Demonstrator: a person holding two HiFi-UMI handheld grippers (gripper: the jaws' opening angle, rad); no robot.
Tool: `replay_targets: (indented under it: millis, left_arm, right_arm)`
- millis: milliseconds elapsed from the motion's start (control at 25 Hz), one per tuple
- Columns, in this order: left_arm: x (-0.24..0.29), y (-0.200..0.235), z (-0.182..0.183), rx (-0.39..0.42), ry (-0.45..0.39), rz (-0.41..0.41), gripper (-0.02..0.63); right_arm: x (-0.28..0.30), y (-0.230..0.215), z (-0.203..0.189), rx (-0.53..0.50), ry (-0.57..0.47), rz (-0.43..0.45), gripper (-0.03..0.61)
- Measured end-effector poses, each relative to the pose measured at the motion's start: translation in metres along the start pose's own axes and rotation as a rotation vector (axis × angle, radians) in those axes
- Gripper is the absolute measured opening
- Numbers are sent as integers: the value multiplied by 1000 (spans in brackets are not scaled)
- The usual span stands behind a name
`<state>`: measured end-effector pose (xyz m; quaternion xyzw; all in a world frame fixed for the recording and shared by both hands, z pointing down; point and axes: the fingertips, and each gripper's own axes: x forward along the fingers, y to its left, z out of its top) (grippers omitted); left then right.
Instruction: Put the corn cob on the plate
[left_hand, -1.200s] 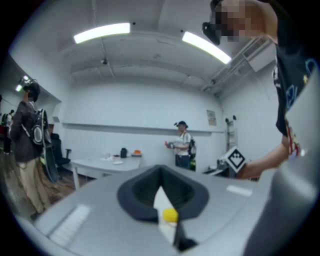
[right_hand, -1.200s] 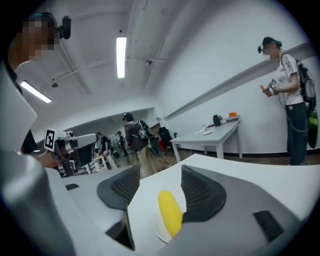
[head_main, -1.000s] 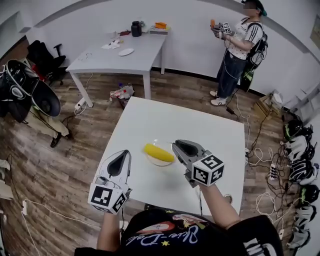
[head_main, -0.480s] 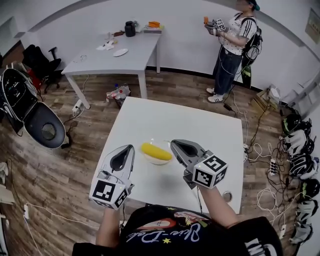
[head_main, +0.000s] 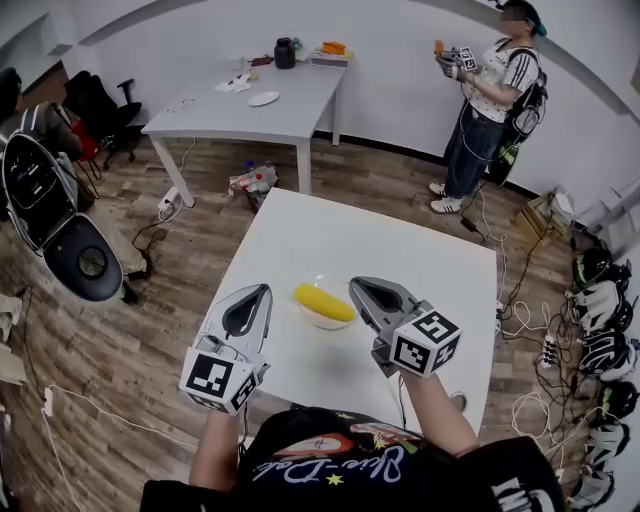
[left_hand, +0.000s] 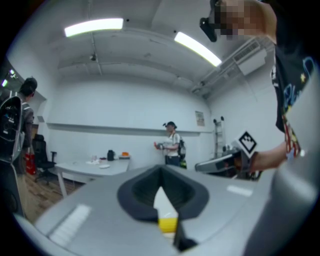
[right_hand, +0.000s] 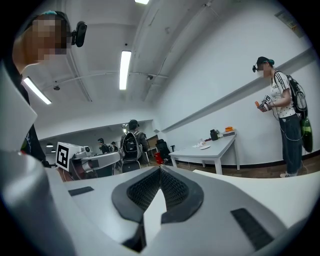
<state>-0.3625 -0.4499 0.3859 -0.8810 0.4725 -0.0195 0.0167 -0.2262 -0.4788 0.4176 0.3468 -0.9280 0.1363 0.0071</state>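
Observation:
The yellow corn cob (head_main: 323, 302) lies across a small pale plate (head_main: 328, 321) near the middle of the white table (head_main: 400, 250). My left gripper (head_main: 264, 289) hovers just left of the plate, its jaws together and empty. My right gripper (head_main: 356, 283) hovers just right of the corn, also shut and holding nothing. In the left gripper view the jaws (left_hand: 161, 169) meet, and a yellow bit of the corn (left_hand: 168, 224) shows low in the slit between them. The right gripper view shows its jaws (right_hand: 160, 168) closed tip to tip over the white table top.
A second white table (head_main: 260, 115) with a dish, a dark jar and small items stands at the back. A person (head_main: 490, 110) stands by the far wall at right. Chairs (head_main: 60, 220) are at left. Cables and gear (head_main: 600, 300) litter the floor at right.
The corn cob stays on the plate and both grippers keep nearly the same places beside it. The head view has swung a little.

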Motion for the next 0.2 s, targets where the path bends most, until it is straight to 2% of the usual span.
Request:
replay_targets:
  millis: [200]
  left_arm:
    - [-2,8,-1,3,3,13,-11]
  right_arm:
    - [8,2,-1,-7,7,10,15]
